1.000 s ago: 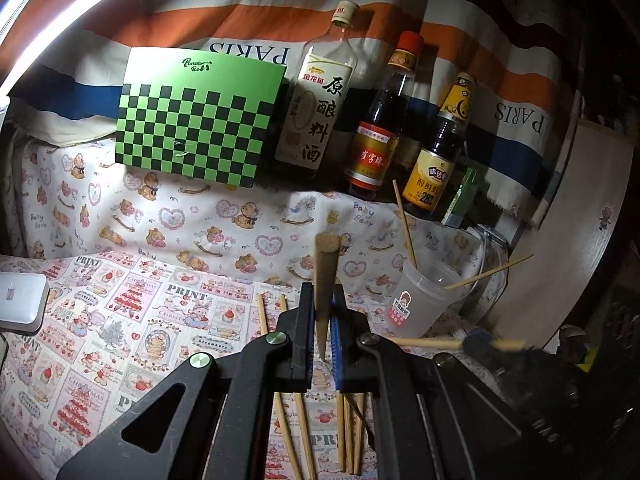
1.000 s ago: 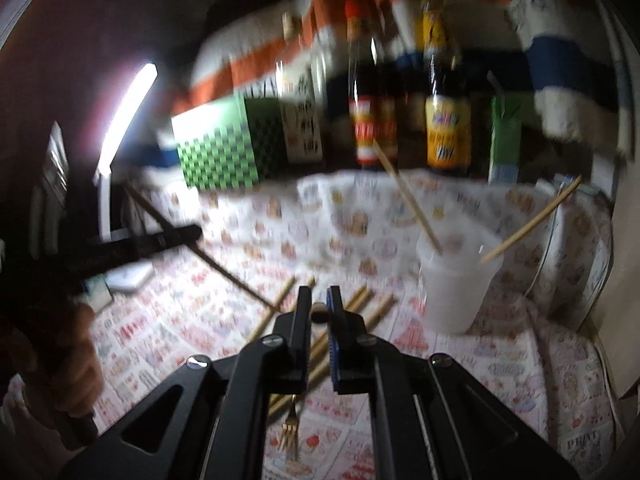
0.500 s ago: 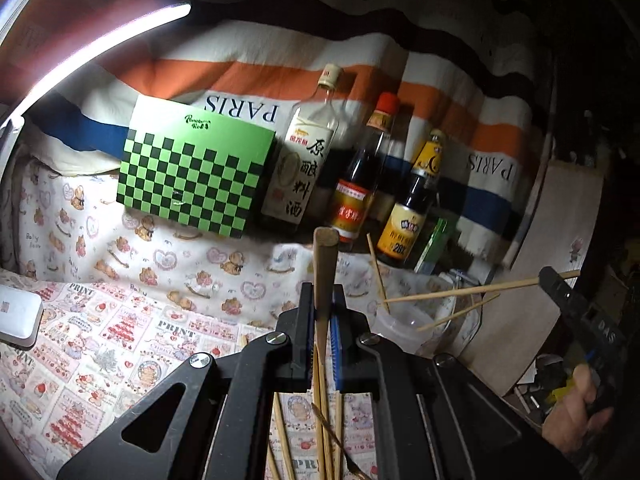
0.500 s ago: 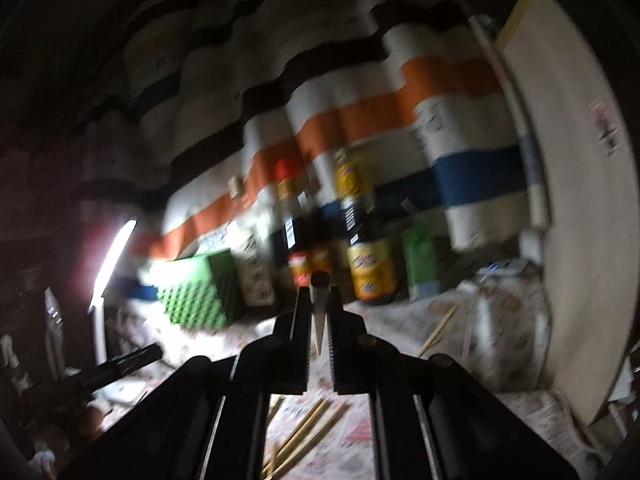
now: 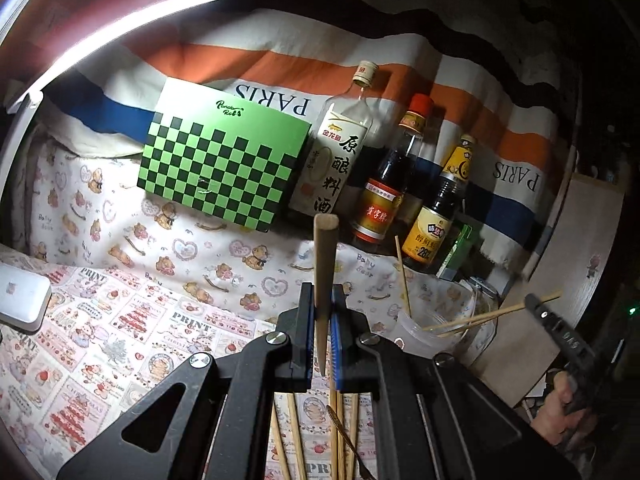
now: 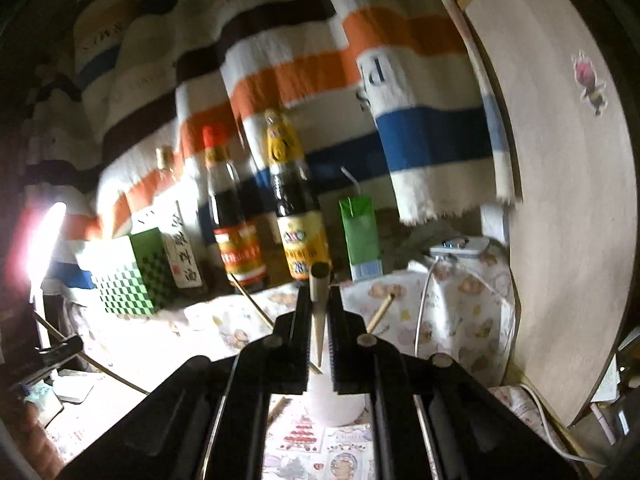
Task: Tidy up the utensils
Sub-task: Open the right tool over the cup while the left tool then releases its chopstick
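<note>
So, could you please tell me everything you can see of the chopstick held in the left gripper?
The chopstick is a plain, light brown stick, apparently wood or bamboo, round in section. The left gripper is shut on it, black and blue pads pressing its sides. It points forward along the fingers: the thick, flat-cut end sticks out beyond the fingertips, the thin tapered tip lies back between the pads. Nothing else visibly touches it.

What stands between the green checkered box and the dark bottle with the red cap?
A clear glass bottle with a white label of black Chinese characters stands between the green checkered box and the red-capped dark bottle, seen in the left wrist view.
</note>
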`<action>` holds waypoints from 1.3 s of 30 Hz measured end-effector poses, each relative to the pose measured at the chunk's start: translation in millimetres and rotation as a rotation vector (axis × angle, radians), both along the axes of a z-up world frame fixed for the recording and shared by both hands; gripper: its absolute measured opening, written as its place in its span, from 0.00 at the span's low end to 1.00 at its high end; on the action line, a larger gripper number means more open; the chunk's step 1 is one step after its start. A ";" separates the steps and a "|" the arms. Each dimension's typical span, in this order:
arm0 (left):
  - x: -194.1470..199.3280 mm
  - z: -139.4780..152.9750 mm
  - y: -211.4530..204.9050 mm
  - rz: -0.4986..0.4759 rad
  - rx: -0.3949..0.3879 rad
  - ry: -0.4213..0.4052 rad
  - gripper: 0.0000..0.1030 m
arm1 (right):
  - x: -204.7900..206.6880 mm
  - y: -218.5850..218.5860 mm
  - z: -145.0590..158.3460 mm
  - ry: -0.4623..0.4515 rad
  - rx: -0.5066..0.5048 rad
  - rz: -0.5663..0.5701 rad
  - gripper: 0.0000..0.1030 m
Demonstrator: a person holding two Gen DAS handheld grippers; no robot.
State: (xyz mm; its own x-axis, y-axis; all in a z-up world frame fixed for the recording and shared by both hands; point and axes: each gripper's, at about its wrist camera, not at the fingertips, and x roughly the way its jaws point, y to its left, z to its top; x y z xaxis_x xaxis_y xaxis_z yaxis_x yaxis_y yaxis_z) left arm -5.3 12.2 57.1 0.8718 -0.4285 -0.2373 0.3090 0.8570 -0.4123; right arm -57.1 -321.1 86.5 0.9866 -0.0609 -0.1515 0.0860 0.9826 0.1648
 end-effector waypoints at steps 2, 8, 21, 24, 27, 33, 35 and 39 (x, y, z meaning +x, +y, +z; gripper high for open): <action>1.2 -0.8 0.9 0.000 -0.004 0.007 0.05 | 6.5 -2.6 -5.3 0.022 -0.001 -0.006 0.06; 3.1 -1.6 -0.8 -0.029 -0.013 0.022 0.05 | 27.9 -10.9 -17.4 0.110 0.038 0.018 0.06; 3.6 -3.5 -14.9 -0.049 0.068 -0.012 0.05 | 37.3 -19.7 -26.1 0.166 0.116 0.031 0.47; 2.6 2.9 -26.0 -0.063 0.090 -0.033 0.05 | 35.2 -20.5 -25.4 0.180 0.145 0.053 0.53; 0.0 23.2 -43.1 -0.082 0.098 -0.075 0.05 | 37.3 -20.8 -26.4 0.214 0.172 0.074 0.56; -1.8 77.9 -91.4 -0.096 0.106 -0.217 0.05 | 44.3 -26.0 -29.2 0.280 0.158 0.014 0.60; 6.4 91.1 -106.5 -0.102 0.094 -0.240 0.05 | 49.1 -31.9 -33.4 0.305 0.186 0.010 0.60; 29.3 105.1 -136.5 -0.101 0.091 -0.247 0.05 | 56.7 -46.1 -40.3 0.348 0.251 0.005 0.60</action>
State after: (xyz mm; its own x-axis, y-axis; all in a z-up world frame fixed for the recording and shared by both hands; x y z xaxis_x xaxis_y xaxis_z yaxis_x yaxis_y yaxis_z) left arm 23.9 -124.3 162.2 0.8620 -0.5028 -0.0647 0.4762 0.8468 -0.2368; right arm -0.4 -367.2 46.2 0.8742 0.0251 -0.4849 0.1740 0.9162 0.3610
